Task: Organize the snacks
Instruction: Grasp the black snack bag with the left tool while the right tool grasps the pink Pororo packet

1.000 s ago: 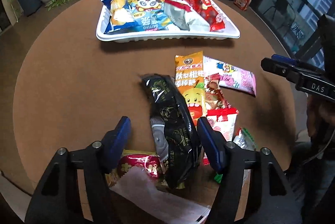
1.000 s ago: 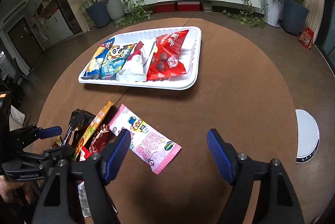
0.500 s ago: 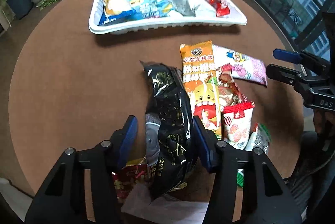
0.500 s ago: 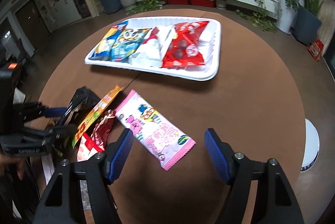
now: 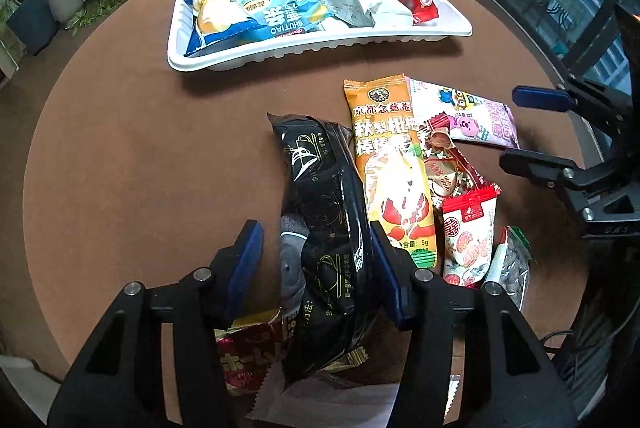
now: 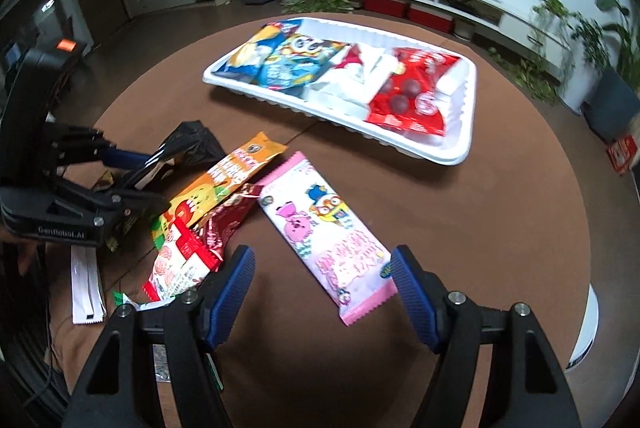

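Note:
A long black packet [image 5: 320, 196] lies on the round brown table [image 5: 140, 168] between the fingers of my left gripper [image 5: 312, 256]. The right pad touches its edge; a gap shows at the left pad. Beside it lie an orange packet [image 5: 384, 156] and a pink cartoon packet [image 6: 320, 224]. My right gripper [image 6: 322, 276] hangs open over the pink packet's near end, not touching it. The white tray [image 5: 320, 48] at the far side holds several snack bags. The right wrist view shows the left gripper [image 6: 148, 180] around the black packet [image 6: 192, 140].
A dark red candy bag [image 5: 444, 164], a red-and-white packet [image 5: 468, 236] and a green-edged packet [image 5: 514, 268] crowd the pile's right. A red packet [image 5: 244, 360] and white paper [image 5: 332, 404] lie under the left gripper. Potted plants and a low shelf stand beyond the table.
My left gripper's jaws have narrowed and come down around the black packet. My right gripper has rolled and moved over the pink packet's near end.

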Action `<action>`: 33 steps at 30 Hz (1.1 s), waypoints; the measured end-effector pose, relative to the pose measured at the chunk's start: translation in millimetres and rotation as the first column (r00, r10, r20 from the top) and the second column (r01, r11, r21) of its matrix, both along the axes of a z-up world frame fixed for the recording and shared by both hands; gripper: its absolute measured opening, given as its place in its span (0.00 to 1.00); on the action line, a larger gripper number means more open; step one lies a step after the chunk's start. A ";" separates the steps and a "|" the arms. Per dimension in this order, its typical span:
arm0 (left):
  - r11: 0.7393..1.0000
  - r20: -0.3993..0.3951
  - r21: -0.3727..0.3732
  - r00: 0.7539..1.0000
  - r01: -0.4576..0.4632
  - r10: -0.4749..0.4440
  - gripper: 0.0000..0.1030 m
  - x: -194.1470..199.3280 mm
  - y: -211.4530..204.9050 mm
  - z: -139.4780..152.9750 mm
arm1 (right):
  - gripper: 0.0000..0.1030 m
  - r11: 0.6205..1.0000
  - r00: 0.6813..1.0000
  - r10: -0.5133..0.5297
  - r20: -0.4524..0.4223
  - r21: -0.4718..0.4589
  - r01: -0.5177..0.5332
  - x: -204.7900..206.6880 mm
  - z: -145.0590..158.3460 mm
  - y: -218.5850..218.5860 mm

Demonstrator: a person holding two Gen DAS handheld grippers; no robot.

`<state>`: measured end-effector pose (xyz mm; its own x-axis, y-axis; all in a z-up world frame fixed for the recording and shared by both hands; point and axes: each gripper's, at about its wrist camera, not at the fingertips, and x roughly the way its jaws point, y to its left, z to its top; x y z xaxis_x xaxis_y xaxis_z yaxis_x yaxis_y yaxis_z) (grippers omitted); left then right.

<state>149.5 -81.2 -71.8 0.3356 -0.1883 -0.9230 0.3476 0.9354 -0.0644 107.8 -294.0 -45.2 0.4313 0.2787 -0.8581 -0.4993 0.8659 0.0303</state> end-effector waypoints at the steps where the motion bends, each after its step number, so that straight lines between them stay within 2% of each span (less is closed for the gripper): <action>1: 1.000 0.001 0.001 1.000 0.001 -0.001 0.49 -0.6 0.0 0.1 | 0.71 1.000 1.000 0.017 0.001 -0.013 -0.017 1.1 -1.4 1.2; 4: 1.000 0.008 0.002 1.000 0.005 -0.005 0.47 -3.7 1.8 1.1 | 0.71 0.999 0.999 0.042 -0.016 -0.023 -0.042 8.7 -4.8 -1.1; 6: 1.000 0.013 0.007 1.000 -0.001 0.001 0.34 -3.5 4.2 1.8 | 0.71 0.997 0.997 0.069 -0.020 -0.040 -0.070 13.4 -8.1 -2.3; 8: 1.000 0.014 0.004 1.000 -0.008 0.008 0.29 -2.1 8.7 2.8 | 0.71 0.993 0.994 0.097 -0.042 -0.058 -0.099 16.9 -12.9 -1.9; 10: 1.000 0.008 0.000 1.000 -0.003 0.003 0.29 -0.2 9.1 2.1 | 0.70 0.989 0.991 0.121 -0.063 -0.081 -0.126 18.9 -19.3 0.7; 16: 1.000 0.000 0.019 1.000 0.017 -0.017 0.29 4.7 3.6 2.2 | 0.66 0.984 0.984 0.160 -0.073 -0.069 -0.165 24.8 -19.8 4.8; 18: 0.999 -0.005 0.029 1.000 0.027 -0.027 0.29 6.5 1.8 2.3 | 0.61 0.984 0.983 0.165 -0.083 -0.053 -0.170 28.6 -19.8 3.3; 25: 0.998 -0.010 0.044 0.999 0.040 -0.039 0.29 11.0 -1.9 2.3 | 0.55 0.992 0.986 0.121 -0.110 -0.009 -0.123 34.2 -18.8 -1.2; 27: 0.998 -0.008 0.050 0.999 0.043 -0.042 0.28 10.5 -2.3 2.3 | 0.55 0.992 0.987 0.122 -0.106 -0.024 -0.126 33.3 -18.6 0.6; 28: 0.998 -0.007 0.051 0.999 0.044 -0.043 0.28 10.3 -3.1 2.0 | 0.54 0.991 0.988 0.121 -0.101 -0.038 -0.125 32.2 -18.3 1.7; 30: 0.998 -0.006 0.047 0.999 0.041 -0.041 0.20 10.8 -3.6 1.9 | 0.45 0.993 0.988 0.111 -0.103 -0.040 -0.115 33.5 -17.2 1.8; 33: 0.999 -0.003 0.022 0.999 0.043 -0.043 0.18 10.6 -2.3 1.7 | 0.42 0.994 0.988 0.101 -0.117 -0.032 -0.105 35.6 -17.2 1.0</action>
<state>160.2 -83.5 -70.1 0.3252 -0.1817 -0.9280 0.3871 0.9210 -0.0447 143.4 -293.0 -62.4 0.2994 0.2825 -0.9113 -0.5809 0.8117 0.0608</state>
